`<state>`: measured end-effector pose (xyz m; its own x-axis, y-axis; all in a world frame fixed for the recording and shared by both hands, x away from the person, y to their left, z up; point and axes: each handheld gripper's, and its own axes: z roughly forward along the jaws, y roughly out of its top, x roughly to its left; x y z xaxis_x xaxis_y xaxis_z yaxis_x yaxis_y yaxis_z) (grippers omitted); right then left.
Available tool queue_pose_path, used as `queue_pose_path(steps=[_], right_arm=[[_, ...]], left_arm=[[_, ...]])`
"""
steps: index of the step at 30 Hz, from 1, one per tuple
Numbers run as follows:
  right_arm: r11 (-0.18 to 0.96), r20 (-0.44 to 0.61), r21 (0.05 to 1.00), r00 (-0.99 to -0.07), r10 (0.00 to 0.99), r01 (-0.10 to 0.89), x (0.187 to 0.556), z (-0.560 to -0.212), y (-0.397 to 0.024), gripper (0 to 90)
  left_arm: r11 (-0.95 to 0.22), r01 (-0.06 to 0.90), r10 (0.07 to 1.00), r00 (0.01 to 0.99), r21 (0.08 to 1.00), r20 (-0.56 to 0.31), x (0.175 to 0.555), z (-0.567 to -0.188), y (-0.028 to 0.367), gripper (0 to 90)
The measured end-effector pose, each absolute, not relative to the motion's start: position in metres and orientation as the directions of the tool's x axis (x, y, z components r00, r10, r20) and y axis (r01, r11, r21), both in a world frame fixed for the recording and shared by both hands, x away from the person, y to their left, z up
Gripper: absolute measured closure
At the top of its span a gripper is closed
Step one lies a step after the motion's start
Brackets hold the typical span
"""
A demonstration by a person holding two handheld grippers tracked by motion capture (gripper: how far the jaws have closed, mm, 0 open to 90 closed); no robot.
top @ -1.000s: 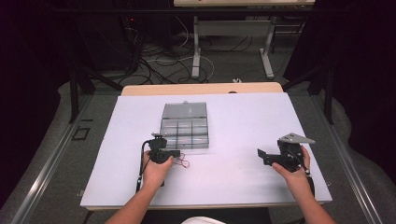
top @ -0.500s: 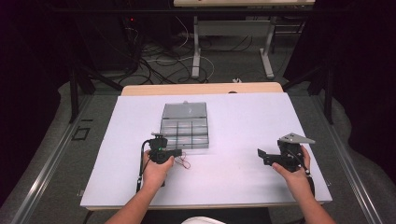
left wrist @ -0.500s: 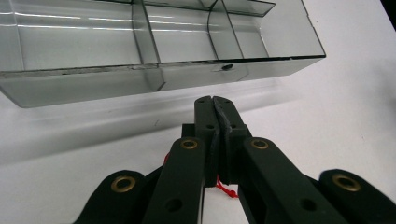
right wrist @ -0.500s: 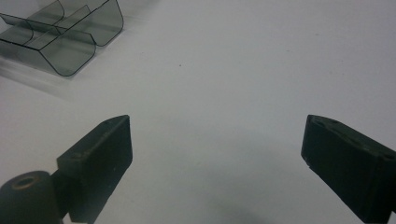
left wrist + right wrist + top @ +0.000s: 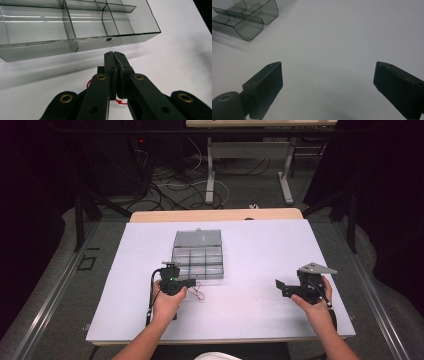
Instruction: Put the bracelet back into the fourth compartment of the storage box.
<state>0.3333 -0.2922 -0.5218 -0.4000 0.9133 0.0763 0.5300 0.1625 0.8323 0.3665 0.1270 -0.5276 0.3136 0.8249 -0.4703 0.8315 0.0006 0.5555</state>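
Left tool (image 5: 114, 53), clamped on a thin red wire (image 5: 196, 292), sits just before the clear plastic compartment box (image 5: 197, 255); next, probably lift it in. Right tool (image 5: 327, 82) gapes empty.

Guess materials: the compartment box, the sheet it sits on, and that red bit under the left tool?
Compartment box: likely clear smoky-grey plastic, glossy; you see through walls and dividers, with bright highlights. Sheet: matte white, flat, no glare; paper or thin plastic, can't say which. Red bit under the shut left tool: thin cord or wire, looped with a small knot; too little shows to settle it.
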Motion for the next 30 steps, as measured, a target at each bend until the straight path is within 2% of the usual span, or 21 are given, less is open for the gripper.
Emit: queue_pose_path(steps=[30], right_arm=[[0.174,0.075,0.827,-0.411,0.908,0.535,0.333,-0.522,-0.291,5.8]], left_arm=[[0.063,0.791,0.832,0.295,0.609,-0.470,0.378,-0.488,0.154,89.8]])
